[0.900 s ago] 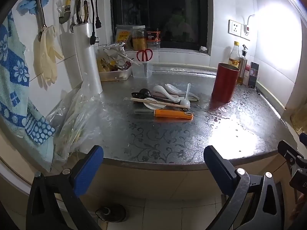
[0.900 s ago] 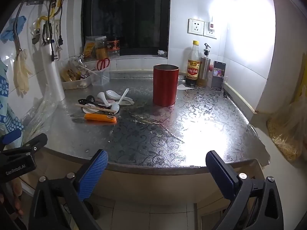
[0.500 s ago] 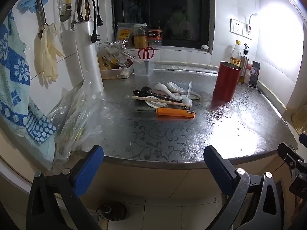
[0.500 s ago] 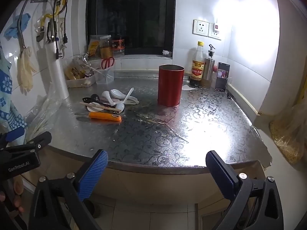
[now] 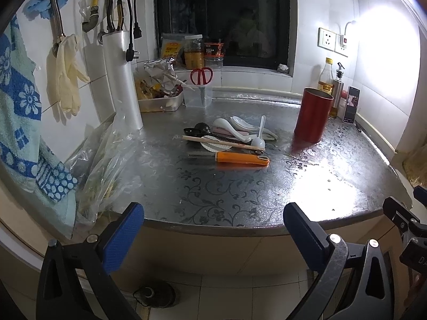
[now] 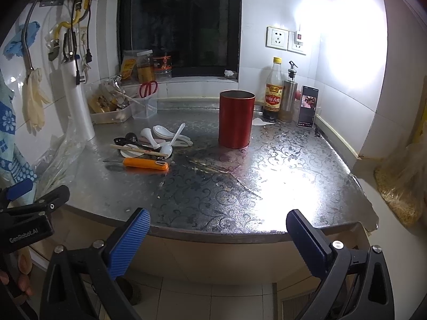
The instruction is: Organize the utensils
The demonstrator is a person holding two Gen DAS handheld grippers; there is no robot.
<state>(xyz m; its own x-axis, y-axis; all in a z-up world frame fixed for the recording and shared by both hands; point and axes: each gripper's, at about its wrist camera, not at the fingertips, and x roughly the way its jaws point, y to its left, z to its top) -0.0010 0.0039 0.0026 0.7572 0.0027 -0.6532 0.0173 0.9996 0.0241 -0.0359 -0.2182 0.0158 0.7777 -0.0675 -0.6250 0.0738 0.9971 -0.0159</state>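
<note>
A heap of utensils lies mid-counter: an orange-handled knife [image 5: 241, 158] [image 6: 145, 163] nearest the front, wooden chopsticks [image 5: 221, 142] [image 6: 137, 150] over a small white dish [image 5: 215, 146], black spoons [image 5: 198, 129] and white soup spoons [image 5: 241, 126] [image 6: 162, 133] behind. To their right an empty red cylinder holder [image 5: 313, 118] [image 6: 236, 118] stands upright. My left gripper [image 5: 213, 229] is open and empty, short of the counter's front edge. My right gripper [image 6: 217, 233] is also open and empty, before the front edge, facing the holder.
The patterned metal counter [image 6: 280, 165] has a torn spot in its covering [image 6: 213, 172]. Bottles [image 6: 273, 92] and a lit phone [image 6: 307, 106] stand back right. A tub of clutter [image 5: 158, 98], red scissors [image 5: 201, 76] and plastic bags [image 5: 104, 165] fill the left side.
Both grippers have risen and come slightly closer to the counter, so the counter and its utensils sit lower in both views. Nothing on the counter has moved.
</note>
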